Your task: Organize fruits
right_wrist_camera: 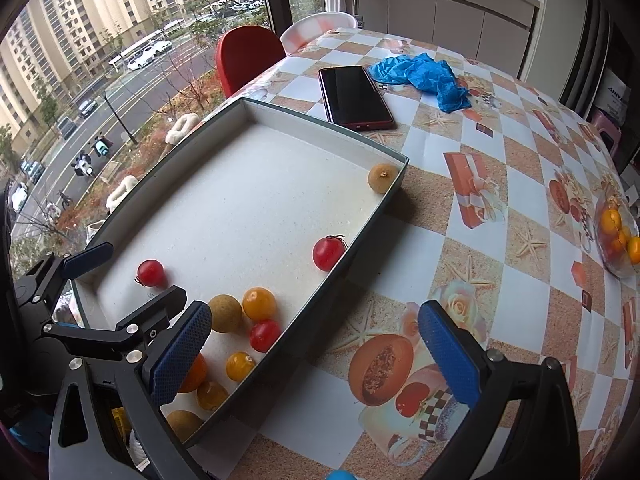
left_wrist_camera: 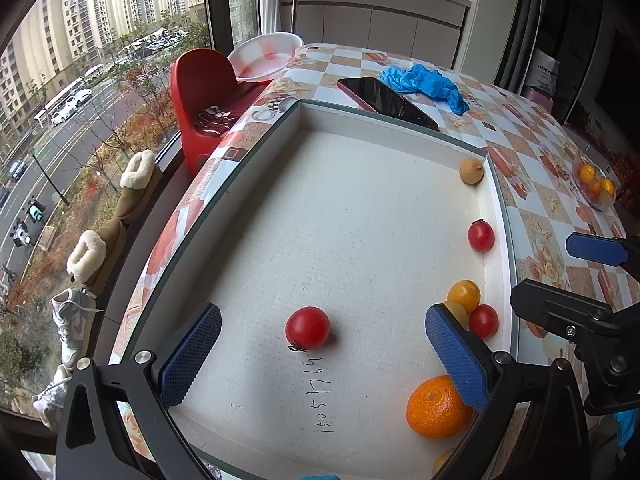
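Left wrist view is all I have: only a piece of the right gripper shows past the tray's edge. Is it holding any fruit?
Observer: No. The right gripper is wide open with nothing between its fingers, one finger over the tray, the other over the tablecloth.
Operator: What lies in the tray's near corner, behind my finger?
Observer: Beside the mandarin, a yellow tomato, a darker yellow one and a longan.
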The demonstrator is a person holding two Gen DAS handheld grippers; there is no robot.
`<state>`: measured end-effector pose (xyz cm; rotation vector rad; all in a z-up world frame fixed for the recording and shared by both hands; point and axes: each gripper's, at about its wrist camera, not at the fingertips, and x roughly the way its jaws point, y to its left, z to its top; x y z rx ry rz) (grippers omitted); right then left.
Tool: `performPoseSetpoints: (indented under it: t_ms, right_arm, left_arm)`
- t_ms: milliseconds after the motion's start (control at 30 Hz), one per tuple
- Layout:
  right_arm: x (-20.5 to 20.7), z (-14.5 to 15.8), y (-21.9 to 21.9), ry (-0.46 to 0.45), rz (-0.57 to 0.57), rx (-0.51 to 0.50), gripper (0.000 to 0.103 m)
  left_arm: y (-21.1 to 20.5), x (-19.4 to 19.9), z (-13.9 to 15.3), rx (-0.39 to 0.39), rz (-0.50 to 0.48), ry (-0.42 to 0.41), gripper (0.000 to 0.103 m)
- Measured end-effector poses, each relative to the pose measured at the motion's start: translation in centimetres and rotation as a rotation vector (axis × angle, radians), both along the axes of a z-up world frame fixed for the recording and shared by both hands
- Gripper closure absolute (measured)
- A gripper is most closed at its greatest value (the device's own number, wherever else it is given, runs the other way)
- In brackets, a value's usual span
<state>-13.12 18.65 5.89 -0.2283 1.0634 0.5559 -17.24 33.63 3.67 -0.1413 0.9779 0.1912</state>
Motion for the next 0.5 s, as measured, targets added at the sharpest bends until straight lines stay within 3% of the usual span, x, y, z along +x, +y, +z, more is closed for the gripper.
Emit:
performPoseSetpoints:
  t_ms: [500]
  right_arm:
    - [-0.7,0.4,0.1,-0.016,0.022,-0.021,0.0]
  left_arm:
    - [-1.3,-0.6,0.3,0.038,-0.027,0.014,0.0]
